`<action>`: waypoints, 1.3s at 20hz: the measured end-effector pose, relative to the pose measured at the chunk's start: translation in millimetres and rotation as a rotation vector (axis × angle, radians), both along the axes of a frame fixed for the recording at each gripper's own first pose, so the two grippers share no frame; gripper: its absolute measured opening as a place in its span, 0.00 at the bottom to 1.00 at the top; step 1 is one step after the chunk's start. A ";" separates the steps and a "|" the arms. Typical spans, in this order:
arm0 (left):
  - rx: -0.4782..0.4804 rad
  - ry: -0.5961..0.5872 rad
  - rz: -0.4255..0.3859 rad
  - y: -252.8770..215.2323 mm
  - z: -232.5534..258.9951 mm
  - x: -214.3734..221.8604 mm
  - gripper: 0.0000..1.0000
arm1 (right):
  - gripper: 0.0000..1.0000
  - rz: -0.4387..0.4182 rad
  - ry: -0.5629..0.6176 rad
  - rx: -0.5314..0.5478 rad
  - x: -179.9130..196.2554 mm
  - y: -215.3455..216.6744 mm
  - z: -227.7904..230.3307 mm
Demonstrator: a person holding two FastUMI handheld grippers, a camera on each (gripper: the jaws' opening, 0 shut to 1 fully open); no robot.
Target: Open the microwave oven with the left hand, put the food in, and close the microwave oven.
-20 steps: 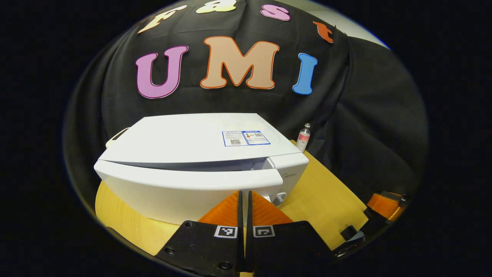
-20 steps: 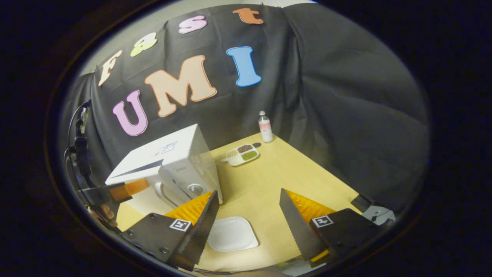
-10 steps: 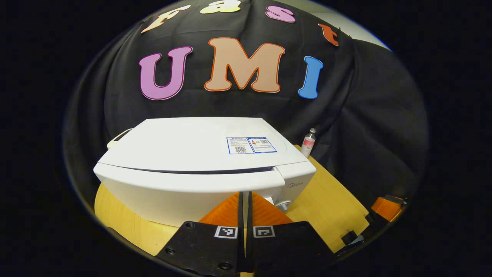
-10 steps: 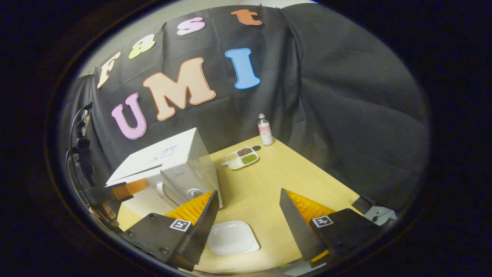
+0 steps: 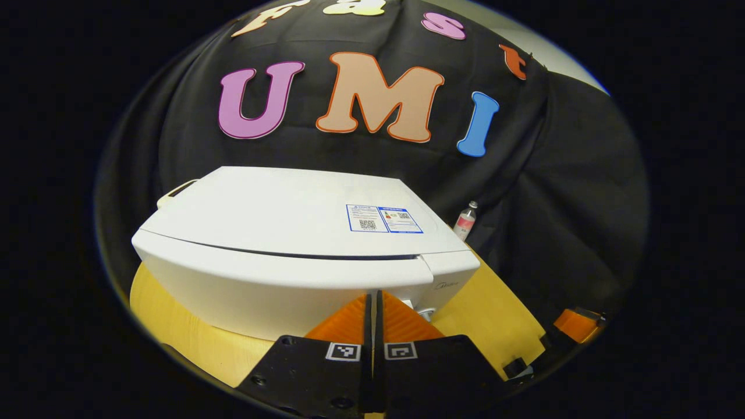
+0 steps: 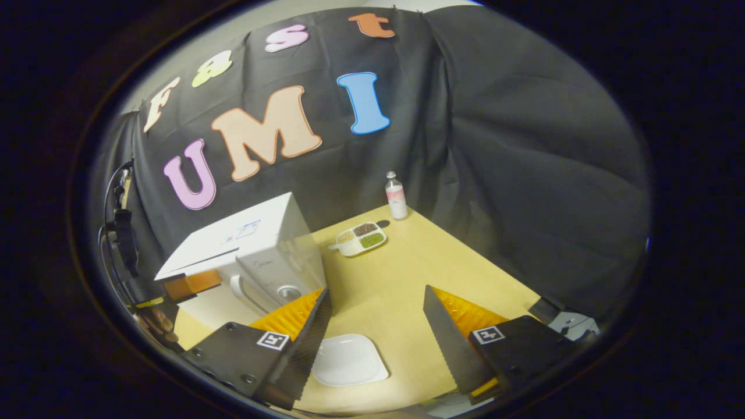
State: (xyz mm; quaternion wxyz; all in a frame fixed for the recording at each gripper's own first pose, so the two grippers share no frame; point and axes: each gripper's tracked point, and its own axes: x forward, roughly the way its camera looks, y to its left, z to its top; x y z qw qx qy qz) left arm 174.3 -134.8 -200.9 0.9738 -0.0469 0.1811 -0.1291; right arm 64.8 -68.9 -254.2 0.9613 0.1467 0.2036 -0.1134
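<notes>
microwave (image 5: pixel 279 244) blocks table's left | white plate (image 6: pixel 348 361), divided dish (image 6: pixel 358 238), bottle (image 6: pixel 396 198) dot open tabletop (image 6: pixel 419 262)

The left gripper view is taken close up and low, just before the microwave oven (image 5: pixel 302 244), facing the booth's back wall. The right gripper view is taken from farther back and higher, above the table's (image 6: pixel 407 273) front edge. The microwave oven, bottle (image 6: pixel 396 196) and table are shared by both.

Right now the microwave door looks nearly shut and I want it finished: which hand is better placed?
Left. Its shut tongs sit right at the microwave door front, likely touching. The right tongs hang open above the white plate, away from the door.
</notes>
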 end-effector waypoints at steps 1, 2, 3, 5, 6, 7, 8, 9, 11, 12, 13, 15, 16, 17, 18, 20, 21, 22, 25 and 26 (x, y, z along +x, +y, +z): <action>-0.007 0.001 -0.001 -0.3 0.4 0.2 0.00 | 0.88 0.002 0.001 -0.002 0.1 0.5 -0.5; -0.010 -0.005 -0.002 -0.8 0.5 2.6 0.01 | 0.88 0.006 -0.001 -0.004 0.6 2.3 0.4; 0.008 -0.021 0.006 1.9 5.8 9.3 0.01 | 0.88 0.014 -0.005 -0.008 0.7 3.9 2.1; -0.034 -0.028 -0.018 -10.3 8.5 9.8 0.01 | 0.87 0.027 -0.024 -0.026 -0.1 5.8 8.6; -0.025 -0.111 -0.027 -8.4 30.0 15.2 0.01 | 0.87 0.037 -0.042 -0.036 0.6 8.6 14.0; 0.016 -0.192 0.003 -2.1 51.0 24.6 0.01 | 0.87 0.046 -0.057 -0.046 0.8 10.4 18.3; 0.116 -0.260 0.069 17.9 66.8 39.4 0.01 | 0.87 0.058 -0.072 -0.056 1.1 12.7 22.6; 0.187 -0.291 0.080 25.6 75.8 40.8 0.01 | 0.88 0.067 -0.081 -0.064 1.1 14.9 25.4; 0.175 -0.343 0.042 14.3 93.6 37.7 0.01 | 0.87 0.081 -0.091 -0.081 1.9 17.2 29.8; 0.153 -0.350 0.032 20.3 93.9 31.0 0.01 | 0.87 0.087 -0.094 -0.086 2.6 18.1 30.9; 0.146 -0.346 0.032 22.0 93.8 26.3 0.01 | 0.87 0.092 -0.095 -0.088 3.2 20.1 31.3; 0.131 -0.320 0.048 27.7 88.8 14.0 0.01 | 0.98 0.103 -0.099 -0.088 4.4 24.3 33.5; 0.108 -0.302 0.052 27.5 85.2 6.3 0.01 | 0.98 0.109 -0.103 -0.088 4.4 26.6 34.5; 0.089 -0.283 0.063 30.3 81.6 -1.0 0.01 | 0.98 0.113 -0.106 -0.088 4.3 28.6 35.3; 0.075 -0.264 0.078 35.2 78.4 -8.4 0.02 | 0.98 0.117 -0.109 -0.089 4.8 30.8 36.4; 0.067 -0.238 0.113 47.2 74.3 -23.0 0.02 | 0.98 0.124 -0.115 -0.092 3.7 33.5 39.1; 0.069 -0.232 0.130 54.6 73.5 -29.8 0.03 | 0.98 0.129 -0.118 -0.092 3.4 35.9 40.1; 0.073 -0.226 0.143 59.7 73.5 -36.5 0.07 | 0.98 0.134 -0.122 -0.090 3.9 37.8 41.7; 0.099 -0.203 0.164 68.1 70.2 -53.7 0.39 | 0.97 0.151 -0.133 -0.088 4.4 44.4 42.6; 0.096 -0.186 0.164 67.7 65.4 -59.8 0.43 | 0.97 0.156 -0.135 -0.089 5.2 46.4 43.9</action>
